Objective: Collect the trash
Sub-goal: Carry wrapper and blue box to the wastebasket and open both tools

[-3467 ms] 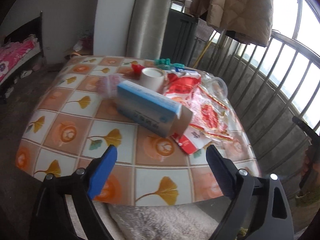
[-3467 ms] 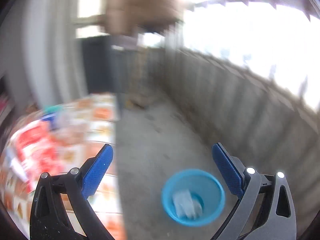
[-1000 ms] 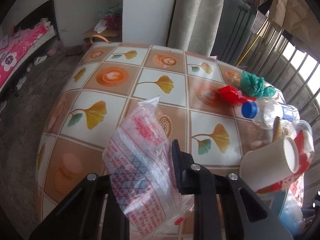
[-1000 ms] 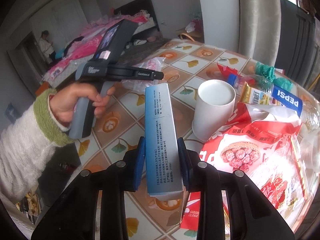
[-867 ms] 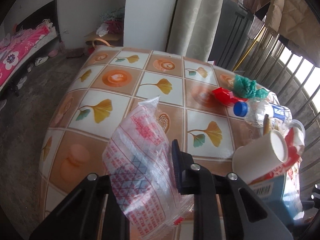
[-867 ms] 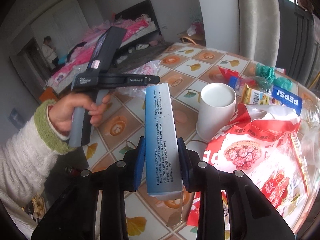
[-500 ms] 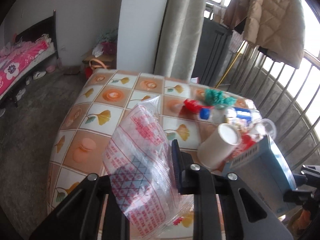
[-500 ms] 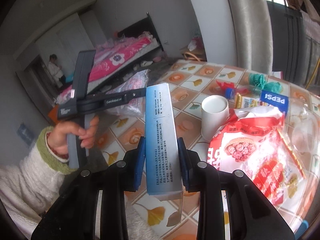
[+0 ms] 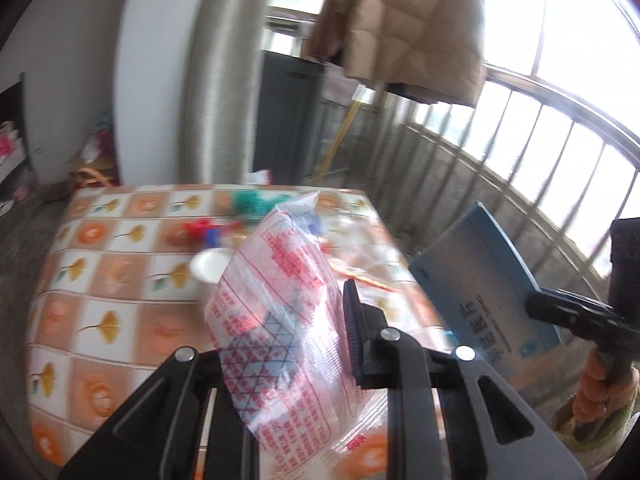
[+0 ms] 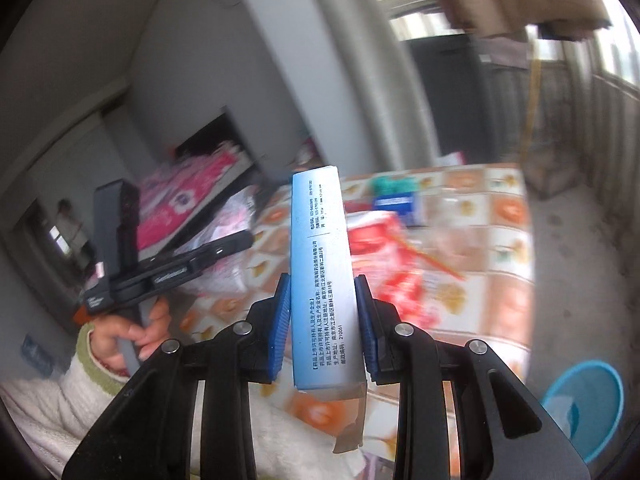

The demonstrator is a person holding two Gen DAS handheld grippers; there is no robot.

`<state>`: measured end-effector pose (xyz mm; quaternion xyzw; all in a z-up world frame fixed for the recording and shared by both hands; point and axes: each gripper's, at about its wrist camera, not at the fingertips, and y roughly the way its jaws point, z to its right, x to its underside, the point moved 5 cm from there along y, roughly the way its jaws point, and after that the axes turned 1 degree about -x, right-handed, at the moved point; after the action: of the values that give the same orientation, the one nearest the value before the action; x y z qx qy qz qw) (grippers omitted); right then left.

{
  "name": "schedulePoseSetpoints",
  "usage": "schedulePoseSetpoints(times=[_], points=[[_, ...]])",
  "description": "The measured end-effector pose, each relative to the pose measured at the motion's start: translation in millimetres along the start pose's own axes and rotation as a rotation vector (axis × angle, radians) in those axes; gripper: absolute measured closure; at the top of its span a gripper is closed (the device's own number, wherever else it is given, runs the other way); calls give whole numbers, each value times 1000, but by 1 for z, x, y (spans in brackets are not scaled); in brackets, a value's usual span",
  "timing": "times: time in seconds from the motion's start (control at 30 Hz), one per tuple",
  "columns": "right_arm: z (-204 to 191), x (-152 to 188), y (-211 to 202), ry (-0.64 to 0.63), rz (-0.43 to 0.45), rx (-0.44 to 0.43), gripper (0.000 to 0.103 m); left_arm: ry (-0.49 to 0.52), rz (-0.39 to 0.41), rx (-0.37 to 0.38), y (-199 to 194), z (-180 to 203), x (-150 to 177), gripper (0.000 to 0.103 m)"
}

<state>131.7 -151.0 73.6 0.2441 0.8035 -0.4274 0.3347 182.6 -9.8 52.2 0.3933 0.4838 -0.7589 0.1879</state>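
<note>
My right claw (image 10: 323, 322) is clenched on the blue carton (image 10: 322, 276), gripping its narrow sides low down, so most of it stands above the pads and its torn bottom flap hangs loose beneath. My left claw (image 9: 288, 344) is clamped on the crinkly printed plastic bag (image 9: 280, 312), which bulges up between the pads and hides the left one. Both loads are off the surface (image 9: 100, 280), so I judge the step in hand is carrying them to the blue bin (image 10: 588, 404) on the floor, low at the right edge of the right view. To do it well I would keep both grips firm, swing the carton over first, and let go only once its lower end is inside the rim, since a tall box released off-centre may tip out. The bag is light and could drift, so I would lower it well in before letting go. Farther off, the white paper cup (image 9: 210, 266), red wrappers (image 10: 384, 256) and a green scrap (image 9: 252, 202) remain to collect.
</note>
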Motion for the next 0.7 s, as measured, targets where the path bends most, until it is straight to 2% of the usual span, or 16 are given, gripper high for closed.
schedulePoseSetpoints(times=[0.13,0.27,0.37,0.43,0.57,0.63,0.7], points=[[65,11,-51,125,64,181,74,75,-60,138,32,71,3,84],[140,40,-99,307,107,360,74,175,-172,271,76,157,18,84],[190,67,-119,450,126,443,74,251,-271,339,114,219,36,84],[218,84,-122,537,124,464,73,300,-343,373,139,256,50,84],[271,120,-124,703,129,503,72,359,-457,394,190,318,78,81],[297,132,-120,773,136,506,70,373,-504,393,217,339,89,72],[324,147,-114,830,127,546,50,384,-534,393,245,356,100,47]])
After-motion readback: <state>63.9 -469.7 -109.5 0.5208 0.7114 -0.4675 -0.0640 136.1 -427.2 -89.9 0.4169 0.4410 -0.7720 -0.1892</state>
